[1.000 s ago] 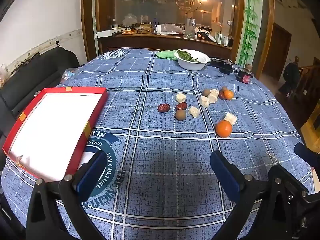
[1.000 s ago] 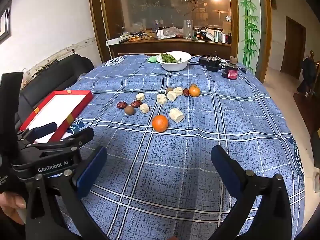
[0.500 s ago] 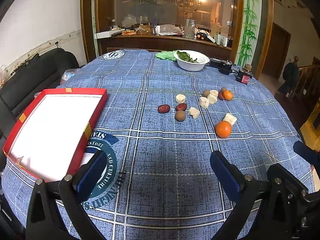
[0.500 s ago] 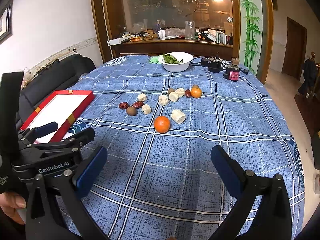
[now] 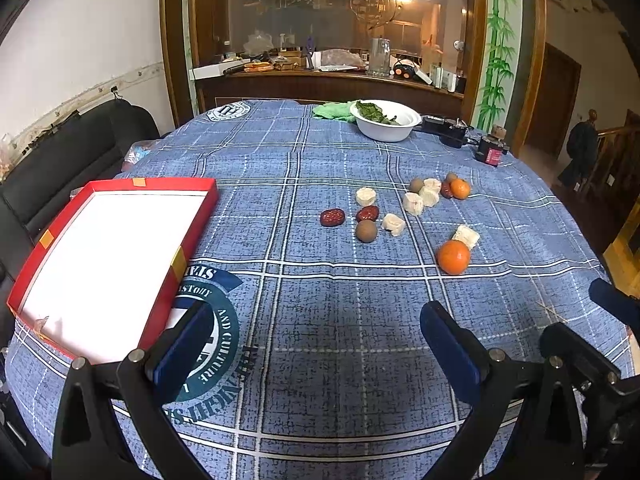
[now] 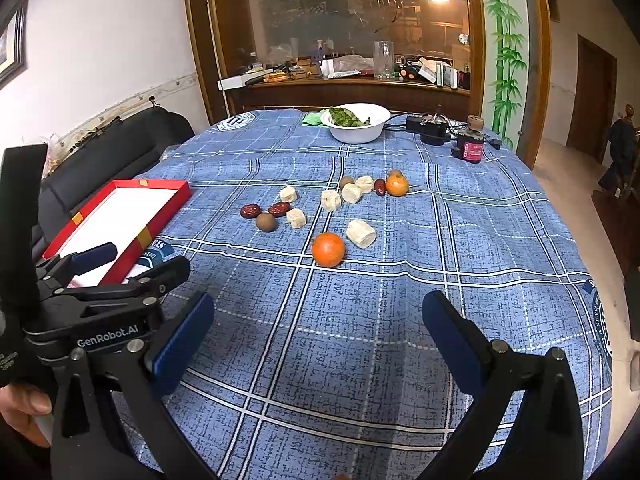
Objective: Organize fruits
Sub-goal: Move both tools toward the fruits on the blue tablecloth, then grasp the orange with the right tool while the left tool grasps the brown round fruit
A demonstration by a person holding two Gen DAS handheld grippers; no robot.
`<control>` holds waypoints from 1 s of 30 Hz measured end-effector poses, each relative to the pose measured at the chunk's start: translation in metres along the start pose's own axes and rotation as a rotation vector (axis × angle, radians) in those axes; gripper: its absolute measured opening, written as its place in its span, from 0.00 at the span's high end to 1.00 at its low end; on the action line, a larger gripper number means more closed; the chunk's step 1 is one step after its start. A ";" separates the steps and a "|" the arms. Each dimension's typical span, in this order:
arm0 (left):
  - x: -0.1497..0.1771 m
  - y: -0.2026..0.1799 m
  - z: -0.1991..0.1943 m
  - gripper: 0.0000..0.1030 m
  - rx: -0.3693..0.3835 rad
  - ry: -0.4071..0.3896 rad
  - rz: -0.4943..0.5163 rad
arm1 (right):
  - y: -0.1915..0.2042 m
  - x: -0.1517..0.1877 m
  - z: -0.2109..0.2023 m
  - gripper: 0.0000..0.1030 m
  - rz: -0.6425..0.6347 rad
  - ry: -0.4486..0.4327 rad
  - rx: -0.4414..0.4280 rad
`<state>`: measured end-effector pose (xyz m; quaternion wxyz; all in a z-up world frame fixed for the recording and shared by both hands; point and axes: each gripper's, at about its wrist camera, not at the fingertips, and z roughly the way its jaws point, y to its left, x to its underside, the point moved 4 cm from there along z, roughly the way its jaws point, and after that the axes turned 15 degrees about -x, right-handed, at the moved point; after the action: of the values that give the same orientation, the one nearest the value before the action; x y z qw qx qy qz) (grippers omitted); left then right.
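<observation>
Loose fruit lies mid-table on the blue plaid cloth: a near orange [image 5: 453, 257] [image 6: 328, 249], a small far orange [image 5: 460, 189] [image 6: 397, 185], two red dates [image 5: 332, 217] [image 6: 250, 211], a brown round fruit [image 5: 366, 231] [image 6: 266, 222] and several pale banana pieces [image 5: 394, 224] [image 6: 361, 233]. A red-rimmed box [image 5: 100, 256] [image 6: 116, 216] with a white inside sits at the left. My left gripper [image 5: 316, 344] is open over bare cloth, short of the fruit. My right gripper [image 6: 320, 332] is open too, nearer the orange, with the left gripper's body [image 6: 100, 292] beside it.
A white bowl of greens [image 5: 386, 122] [image 6: 356, 122] stands at the far side, with a green cloth, a black device and a small dark jar [image 6: 470, 146] near it. A black sofa [image 5: 68, 148] lies past the table's left edge. A hand [image 6: 24, 412] shows low left.
Both views have shifted only slightly; the fruit sits a little lower in the right wrist view. Nothing was grasped or moved on the table.
</observation>
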<state>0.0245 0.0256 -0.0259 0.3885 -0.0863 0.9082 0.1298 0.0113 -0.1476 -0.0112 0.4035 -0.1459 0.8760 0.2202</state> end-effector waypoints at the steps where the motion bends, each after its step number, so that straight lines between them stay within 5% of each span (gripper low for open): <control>1: 0.000 0.000 0.002 0.01 -0.009 0.001 0.003 | -0.001 0.001 0.001 0.00 0.000 0.005 0.002; 8: 0.000 0.000 0.015 0.01 0.027 0.026 0.008 | -0.015 0.004 0.009 0.02 0.031 0.043 -0.011; 19: -0.027 0.005 0.057 0.03 0.009 0.058 -0.015 | -0.032 -0.017 0.087 0.37 0.096 0.123 -0.089; 23: -0.034 -0.013 0.074 0.16 0.032 0.079 0.027 | -0.040 -0.020 0.107 0.41 0.142 0.153 -0.087; 26: -0.034 -0.026 0.087 0.30 0.059 0.112 0.054 | -0.044 -0.021 0.118 0.68 0.126 0.182 -0.048; 30: -0.034 -0.049 0.101 0.32 0.093 0.135 0.097 | -0.051 -0.019 0.109 0.69 0.135 0.170 -0.058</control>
<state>0.1296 0.0116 -0.0768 0.3234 -0.0326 0.9404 0.1003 0.1158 -0.1354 -0.0730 0.3078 -0.1163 0.9081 0.2589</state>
